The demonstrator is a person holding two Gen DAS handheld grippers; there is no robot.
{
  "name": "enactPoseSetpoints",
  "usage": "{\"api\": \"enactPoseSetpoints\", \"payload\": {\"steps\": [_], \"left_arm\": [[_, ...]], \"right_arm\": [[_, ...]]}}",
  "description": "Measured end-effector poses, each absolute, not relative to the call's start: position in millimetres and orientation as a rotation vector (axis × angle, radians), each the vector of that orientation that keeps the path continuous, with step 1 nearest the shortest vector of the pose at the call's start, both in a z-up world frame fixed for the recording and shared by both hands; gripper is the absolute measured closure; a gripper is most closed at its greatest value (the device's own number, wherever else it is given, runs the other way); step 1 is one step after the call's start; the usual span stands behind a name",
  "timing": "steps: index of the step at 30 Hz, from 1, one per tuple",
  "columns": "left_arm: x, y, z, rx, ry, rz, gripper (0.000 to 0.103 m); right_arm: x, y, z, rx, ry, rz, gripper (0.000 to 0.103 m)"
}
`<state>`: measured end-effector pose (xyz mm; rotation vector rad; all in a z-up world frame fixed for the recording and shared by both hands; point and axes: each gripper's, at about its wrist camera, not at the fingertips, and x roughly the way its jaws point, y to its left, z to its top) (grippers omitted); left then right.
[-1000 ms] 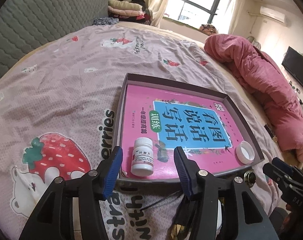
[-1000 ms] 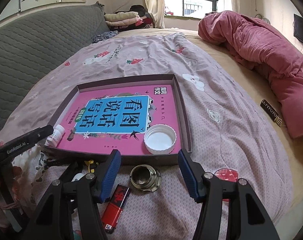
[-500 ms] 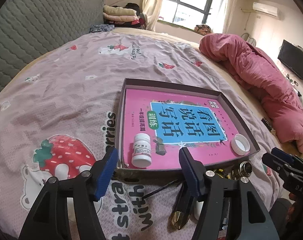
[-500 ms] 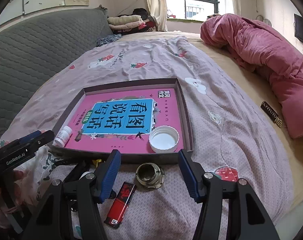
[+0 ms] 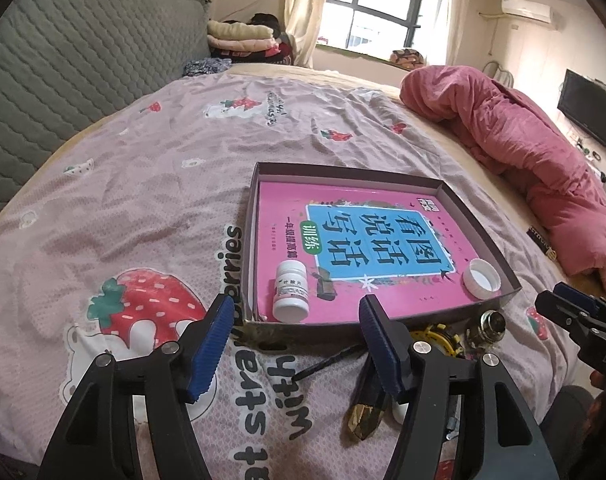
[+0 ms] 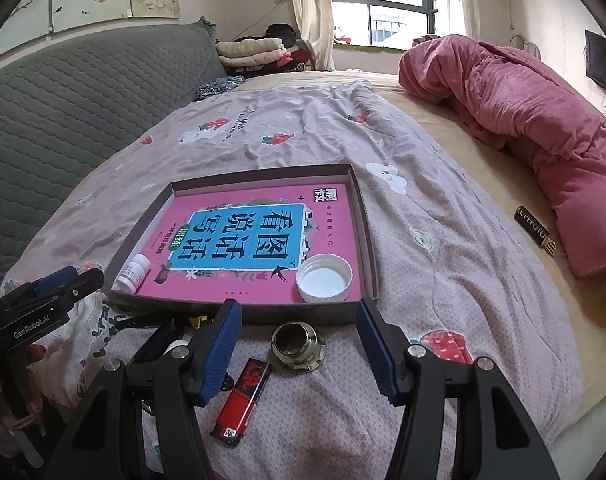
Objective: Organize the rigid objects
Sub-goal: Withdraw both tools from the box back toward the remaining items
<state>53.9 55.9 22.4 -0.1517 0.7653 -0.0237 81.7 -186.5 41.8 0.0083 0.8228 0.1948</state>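
A shallow brown box [image 5: 499, 248] [image 6: 367, 240] on the bed holds a pink book [image 5: 363, 240] [image 6: 247, 236], a white pill bottle [image 5: 290, 292] [image 6: 133, 273] lying in its near left corner, and a white lid [image 5: 481, 278] [image 6: 324, 278] at its near right. My left gripper [image 5: 297, 344] is open and empty, just short of the box's near wall. My right gripper [image 6: 299, 348] is open and empty above a metal fitting [image 6: 298, 346] [image 5: 487, 327]. A red lighter [image 6: 242, 396] lies below it.
A yellow-and-black item [image 5: 435, 332] and a bronze-tipped dark tool [image 5: 365, 412] lie before the box. A dark case [image 6: 535, 232] lies at the right, by the heaped pink blanket [image 6: 523, 120]. A grey headboard [image 6: 63, 112] stands to the left.
Both grippers have drawn back and risen from the box, so it looks smaller and farther. Both stay open and empty. The objects have not moved.
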Motion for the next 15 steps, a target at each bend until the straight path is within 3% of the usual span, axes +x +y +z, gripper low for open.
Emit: {"api": "enactPoseSetpoints", "payload": {"steps": [15], "left_arm": [[43, 43, 23, -0.123, 0.783, -0.043, 0.036]], "right_arm": [[75, -186, 43, -0.007, 0.821, 0.209, 0.044]]}}
